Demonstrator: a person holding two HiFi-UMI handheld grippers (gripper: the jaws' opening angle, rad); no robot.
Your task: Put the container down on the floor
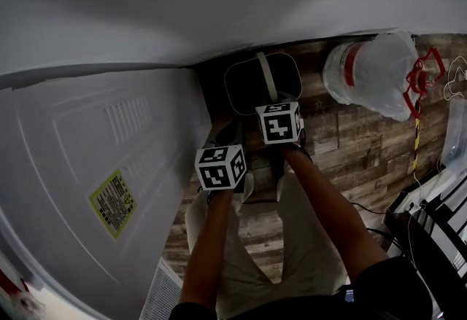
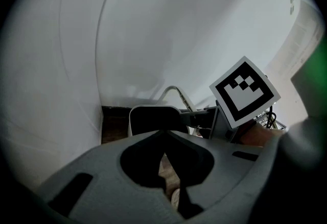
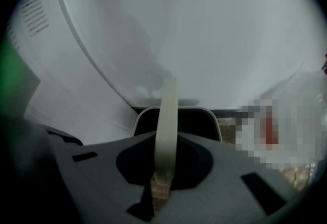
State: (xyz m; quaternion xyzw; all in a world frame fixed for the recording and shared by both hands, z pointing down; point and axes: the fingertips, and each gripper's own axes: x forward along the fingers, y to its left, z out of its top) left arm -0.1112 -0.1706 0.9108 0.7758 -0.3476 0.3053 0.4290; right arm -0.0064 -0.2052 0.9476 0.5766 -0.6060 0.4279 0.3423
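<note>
A dark container with a white rim (image 1: 228,85) is down at the wooden floor, in the corner between the white appliance and the wall. I cannot tell whether it rests on the boards. Its cream handle (image 1: 267,76) stands up, and my right gripper (image 1: 276,108) is shut on it. The right gripper view shows the handle (image 3: 166,116) running into the jaws of the right gripper (image 3: 161,187), with the container rim (image 3: 176,112) beyond. My left gripper (image 1: 228,135) hovers just left of it, shut with nothing in it. The left gripper (image 2: 166,167) looks towards the container (image 2: 153,118).
A large white appliance (image 1: 95,151) fills the left side, with a vent grille (image 1: 162,295) at its base. A clear plastic water jug (image 1: 372,74) with a red band lies on the floor at the right, beside cables (image 1: 419,165) and dark equipment. The person's light trousers (image 1: 292,253) are below.
</note>
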